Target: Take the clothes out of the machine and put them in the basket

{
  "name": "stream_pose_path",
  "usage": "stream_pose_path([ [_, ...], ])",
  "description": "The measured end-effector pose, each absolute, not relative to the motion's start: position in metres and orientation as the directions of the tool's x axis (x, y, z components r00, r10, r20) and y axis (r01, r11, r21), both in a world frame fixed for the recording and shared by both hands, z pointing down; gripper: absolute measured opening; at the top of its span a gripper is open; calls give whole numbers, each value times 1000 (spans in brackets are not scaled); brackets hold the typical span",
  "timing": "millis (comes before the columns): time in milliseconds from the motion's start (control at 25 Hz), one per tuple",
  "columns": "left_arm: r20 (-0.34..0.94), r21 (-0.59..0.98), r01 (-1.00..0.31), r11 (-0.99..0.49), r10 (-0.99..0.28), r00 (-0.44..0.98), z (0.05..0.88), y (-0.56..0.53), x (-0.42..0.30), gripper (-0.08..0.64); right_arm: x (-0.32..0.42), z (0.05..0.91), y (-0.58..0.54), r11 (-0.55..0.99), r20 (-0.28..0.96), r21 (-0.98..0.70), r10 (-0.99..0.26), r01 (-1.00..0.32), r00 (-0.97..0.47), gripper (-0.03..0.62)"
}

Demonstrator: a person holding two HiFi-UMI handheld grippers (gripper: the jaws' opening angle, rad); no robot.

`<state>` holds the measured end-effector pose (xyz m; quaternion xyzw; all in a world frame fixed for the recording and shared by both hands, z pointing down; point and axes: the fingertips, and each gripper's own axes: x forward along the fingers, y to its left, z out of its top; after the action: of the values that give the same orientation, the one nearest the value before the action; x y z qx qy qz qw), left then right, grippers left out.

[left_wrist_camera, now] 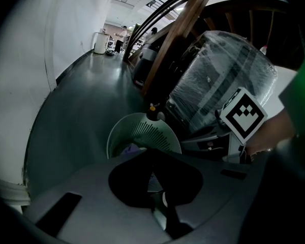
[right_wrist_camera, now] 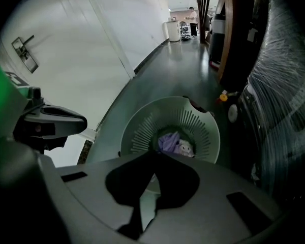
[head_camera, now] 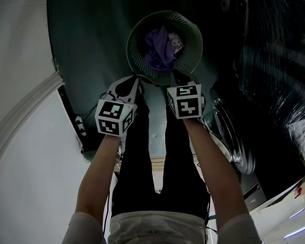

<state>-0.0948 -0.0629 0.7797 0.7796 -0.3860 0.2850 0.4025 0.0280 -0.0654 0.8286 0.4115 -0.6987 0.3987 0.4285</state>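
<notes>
Grey left gripper and right gripper side by side, both jaws pressed together on nothing, just beyond them pale slatted basket on dark floor, purple clothes inside, washing machine to the right

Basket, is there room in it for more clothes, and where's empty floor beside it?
Yes: the purple clothes sit low in the middle of the basket, with room around them. The floor between basket and white wall is bare. It's crowded by the washing machine, and at the near rim where the left gripper and right gripper hang.
</notes>
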Motion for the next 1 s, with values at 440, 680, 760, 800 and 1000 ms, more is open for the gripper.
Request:
stream_pose_path([
  [440, 739, 379, -826, -417, -401, 541, 737, -71, -87, 20, 29, 776, -57, 340, 898, -232, -285, -911, -335, 6],
  [680, 712, 371, -810, -454, -422, 562, 685, -72, -81, 20, 33, 713, -54, 310, 868, -248, -350, -918, -352, 6],
  [760, 704, 360, -808, -467, -433, 564, 666, -72, -81, 21, 34, 691, -54, 297, 852, -259, -379, -919, -362, 6],
  [800, 699, 356, -806, -473, -438, 566, 656, -71, -81, 21, 36, 679, -53, 287, 844, -268, -392, -920, -368, 6],
  [1000, 671, 351, -809, -471, -476, 569, 605, -62, -80, 21, 41, 628, -47, 243, 801, -296, -465, -924, -378, 6],
])
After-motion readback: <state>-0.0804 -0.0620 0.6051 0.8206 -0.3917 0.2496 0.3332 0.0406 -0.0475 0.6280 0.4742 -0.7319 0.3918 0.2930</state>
